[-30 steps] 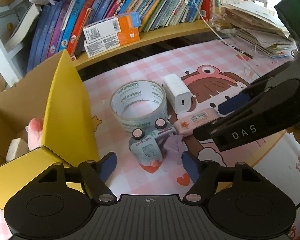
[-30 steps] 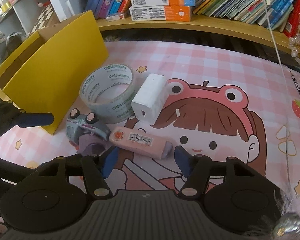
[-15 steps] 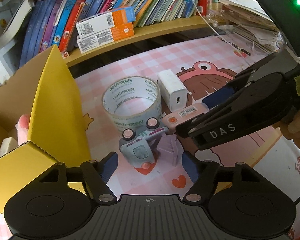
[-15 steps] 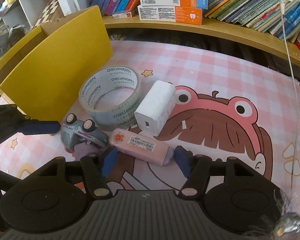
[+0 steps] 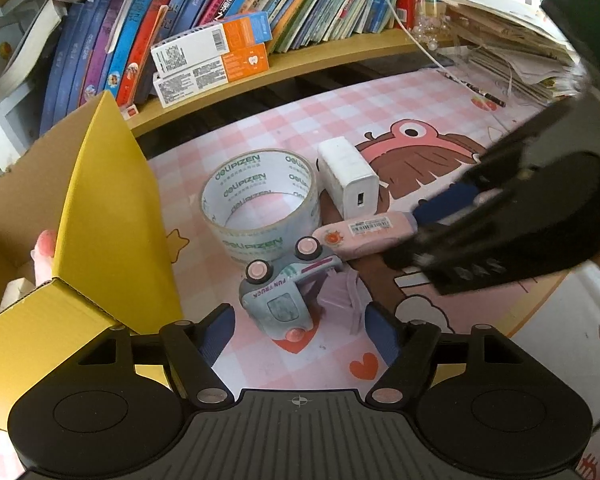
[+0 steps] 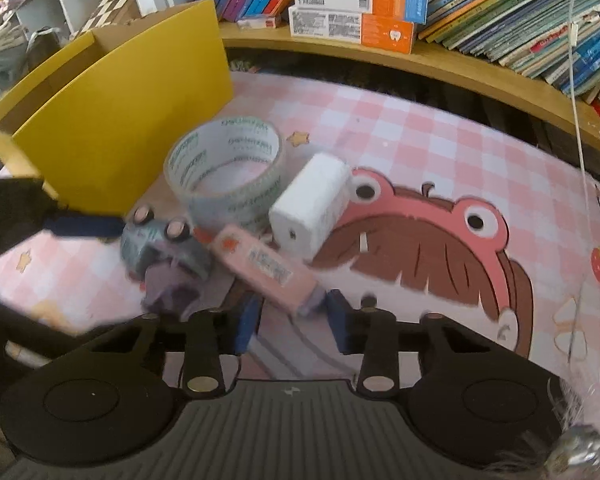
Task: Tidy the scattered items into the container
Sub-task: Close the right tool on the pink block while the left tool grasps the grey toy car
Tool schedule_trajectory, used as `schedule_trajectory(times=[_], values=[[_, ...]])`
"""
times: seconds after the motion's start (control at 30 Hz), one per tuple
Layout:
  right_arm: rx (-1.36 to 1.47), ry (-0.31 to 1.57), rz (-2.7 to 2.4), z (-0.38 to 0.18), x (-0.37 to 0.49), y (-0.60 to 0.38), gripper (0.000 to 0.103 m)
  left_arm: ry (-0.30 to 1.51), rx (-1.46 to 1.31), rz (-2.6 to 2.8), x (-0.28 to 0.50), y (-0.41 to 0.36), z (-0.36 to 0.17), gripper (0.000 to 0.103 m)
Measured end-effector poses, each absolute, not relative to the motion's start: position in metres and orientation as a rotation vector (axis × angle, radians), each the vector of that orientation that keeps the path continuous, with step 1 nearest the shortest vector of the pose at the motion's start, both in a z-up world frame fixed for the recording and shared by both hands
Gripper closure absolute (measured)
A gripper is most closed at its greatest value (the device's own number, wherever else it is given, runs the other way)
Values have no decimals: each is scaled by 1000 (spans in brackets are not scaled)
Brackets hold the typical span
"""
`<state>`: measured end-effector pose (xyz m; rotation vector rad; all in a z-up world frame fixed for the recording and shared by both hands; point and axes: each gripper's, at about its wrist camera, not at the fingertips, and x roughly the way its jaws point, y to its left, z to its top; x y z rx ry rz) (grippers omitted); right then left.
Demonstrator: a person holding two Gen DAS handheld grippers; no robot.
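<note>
My left gripper point(image 5: 296, 326) hangs low, jaws spread wide; my right gripper point(image 6: 292, 314) reaches in from the right, jaws parted.

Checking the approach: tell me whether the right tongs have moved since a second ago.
Yes. The right tongs have advanced along the pink checkered mat toward the pink eraser, whose near end now sits between their open blue tips.

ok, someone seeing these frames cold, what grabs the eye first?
Probably the yellow cardboard box standing open at the left, beside a tight cluster on the pink cartoon mat: a clear tape roll, a white charger, a tipped toy truck and a pink eraser. Next, the right gripper, jaws open around the eraser's near end.
</note>
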<state>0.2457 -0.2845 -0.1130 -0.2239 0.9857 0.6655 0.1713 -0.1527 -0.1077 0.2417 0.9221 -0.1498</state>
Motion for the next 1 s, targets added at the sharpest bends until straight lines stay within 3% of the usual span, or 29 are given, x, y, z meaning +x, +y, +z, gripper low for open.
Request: schedule_trajectory(times=[0.27, 0.5, 0.63, 0.87, 1.0], values=[[-240, 981, 676, -110, 239, -286, 67, 919, 233, -147, 173, -153, -109, 29], [-301, 945, 718, -115, 255, -269, 51, 927, 243, -151, 174, -154, -109, 29], [-345, 932, 751, -117, 258, -261, 49, 934, 242, -148, 175, -153, -110, 29], [-343, 931, 748, -115, 248, -271, 75, 933, 248, -148, 174, -154, -111, 28], [-313, 961, 690, -113, 241, -286, 76, 932, 245, -150, 175, -156, -112, 25]])
